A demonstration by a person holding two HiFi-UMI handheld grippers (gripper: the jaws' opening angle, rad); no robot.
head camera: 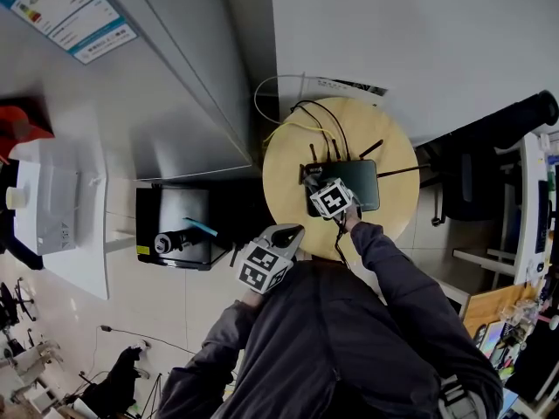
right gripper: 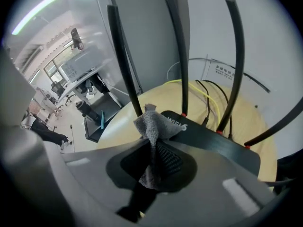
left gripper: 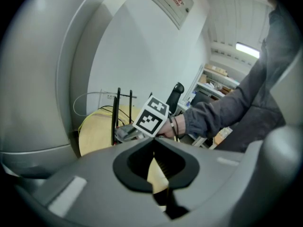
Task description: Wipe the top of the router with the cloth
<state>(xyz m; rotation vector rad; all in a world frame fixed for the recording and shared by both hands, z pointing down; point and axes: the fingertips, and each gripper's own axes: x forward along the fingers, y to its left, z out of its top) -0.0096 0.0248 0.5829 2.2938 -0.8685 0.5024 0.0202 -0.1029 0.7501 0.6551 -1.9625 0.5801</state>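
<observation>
A black router [head camera: 356, 184] with several upright antennas lies on a round wooden table [head camera: 288, 164]. My right gripper [head camera: 325, 195] is over the router's near left corner, shut on a small grey cloth [right gripper: 152, 123]. In the right gripper view the cloth bunches out of the jaws and touches the router [right gripper: 215, 143] at its corner, beside one antenna [right gripper: 124, 60]. My left gripper [head camera: 278, 253] hangs off the table's near edge, shut with nothing in it. The left gripper view shows its jaws [left gripper: 154, 141] closed, with the right gripper's marker cube [left gripper: 152, 117] and the antennas [left gripper: 116, 115] beyond.
Yellow and black cables [head camera: 306, 122] run from the router's back to the wall. A tall grey cabinet [head camera: 175, 68] stands left of the table, with a black case [head camera: 175, 234] on the floor below it. A black chair [head camera: 489, 142] is to the right.
</observation>
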